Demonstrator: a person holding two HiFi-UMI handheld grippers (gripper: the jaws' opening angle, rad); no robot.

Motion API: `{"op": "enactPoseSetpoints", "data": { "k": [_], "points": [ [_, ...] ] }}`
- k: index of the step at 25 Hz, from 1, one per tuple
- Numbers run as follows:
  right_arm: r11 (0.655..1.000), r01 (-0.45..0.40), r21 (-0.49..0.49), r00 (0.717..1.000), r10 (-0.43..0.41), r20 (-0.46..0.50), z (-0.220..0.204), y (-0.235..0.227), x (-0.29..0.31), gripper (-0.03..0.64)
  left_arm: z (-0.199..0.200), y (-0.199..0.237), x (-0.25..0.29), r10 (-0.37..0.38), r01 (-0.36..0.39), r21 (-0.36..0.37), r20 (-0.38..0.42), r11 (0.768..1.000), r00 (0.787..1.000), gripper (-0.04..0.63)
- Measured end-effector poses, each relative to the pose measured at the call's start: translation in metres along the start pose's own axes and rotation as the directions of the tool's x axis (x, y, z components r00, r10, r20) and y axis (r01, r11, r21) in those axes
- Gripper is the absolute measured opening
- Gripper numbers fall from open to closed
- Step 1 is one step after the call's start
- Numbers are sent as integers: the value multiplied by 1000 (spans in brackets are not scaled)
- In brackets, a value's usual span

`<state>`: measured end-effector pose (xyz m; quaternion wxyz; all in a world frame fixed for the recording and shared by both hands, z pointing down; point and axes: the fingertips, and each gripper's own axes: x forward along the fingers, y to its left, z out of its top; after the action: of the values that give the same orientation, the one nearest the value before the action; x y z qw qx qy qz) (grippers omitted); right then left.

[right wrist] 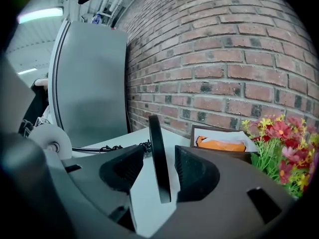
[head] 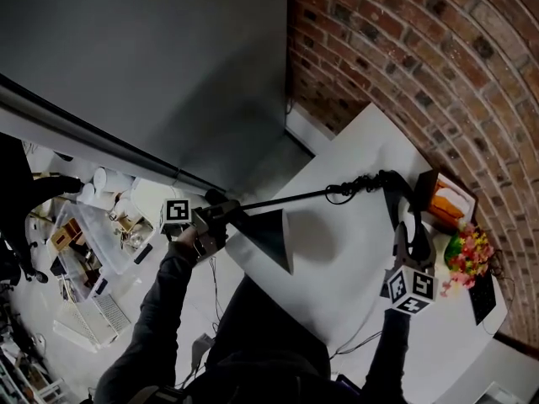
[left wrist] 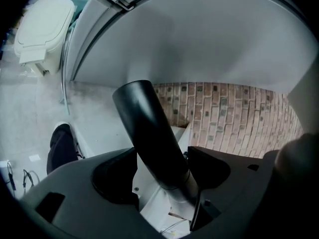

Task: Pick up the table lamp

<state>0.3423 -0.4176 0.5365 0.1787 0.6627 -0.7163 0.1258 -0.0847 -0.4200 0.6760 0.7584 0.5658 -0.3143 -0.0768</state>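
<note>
Far left in the head view, a clear bin (head: 97,230) of clutter sits on the floor below a grey panel (head: 168,74). Just right of the bin, at centre left, the left gripper (head: 221,217) points rightward at the lamp (head: 269,234), which stretches sideways over the white table (head: 354,293). The black cone of the shade (head: 274,238) hangs past the table's left edge, with its narrow end at the gripper's tips.

The left gripper view shows that narrow end (left wrist: 154,138) running up between the jaws. It sits close against the jaw at frame right, and a strip of white shows between it and the jaw at frame left. So this gripper brackets the shade and is not clamped on it.

Rightward from the shade, a thin rod (head: 295,198) runs toward the upper right, where a cord (head: 354,185) is looped around it. At the rod's far end the round base (right wrist: 159,153) stands on edge. The right gripper (head: 413,238) reaches up to it from the lower right.

In the right gripper view the base rises edge-on between the jaws, nearer the one at frame right. Bare table shows between it and the jaw at frame left, so this gripper also sits loose around the lamp.

Whether the lamp rests on the table or hangs just above it cannot be told.

Right of the base, a box (head: 446,202) holding something orange lies near the brick wall (head: 438,66). Flowers (head: 470,255) stand just below it at the frame's right edge.
</note>
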Motion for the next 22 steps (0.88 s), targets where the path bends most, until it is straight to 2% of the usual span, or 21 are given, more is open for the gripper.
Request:
{"op": "enactPoseSetpoints", "data": {
  "k": [3, 5, 9, 12, 22],
  "points": [
    [1000, -7, 1, 1000, 7, -7, -1, 2, 3, 190, 1, -3, 2, -28, 28, -8, -17, 1000, 999, 327],
    [1000, -15, -13, 1000, 14, -17, -2, 4, 5, 183, 2, -6, 4, -44, 43, -30, -18, 999, 999, 304],
    [1000, 7, -31, 1000, -8, -29, -4, 3, 8, 76, 6, -6, 8, -56, 55, -60, -14, 997, 998, 290],
    [999, 24, -30, 999, -25, -28, -2, 2, 11, 45, 11, -6, 9, -75, 76, -71, 4, 995, 997, 284],
    [998, 39, -54, 999, -41, -32, 2, 7, 13, 11, 20, -12, 8, -115, 119, -71, 60, 990, 992, 270]
  ]
}}
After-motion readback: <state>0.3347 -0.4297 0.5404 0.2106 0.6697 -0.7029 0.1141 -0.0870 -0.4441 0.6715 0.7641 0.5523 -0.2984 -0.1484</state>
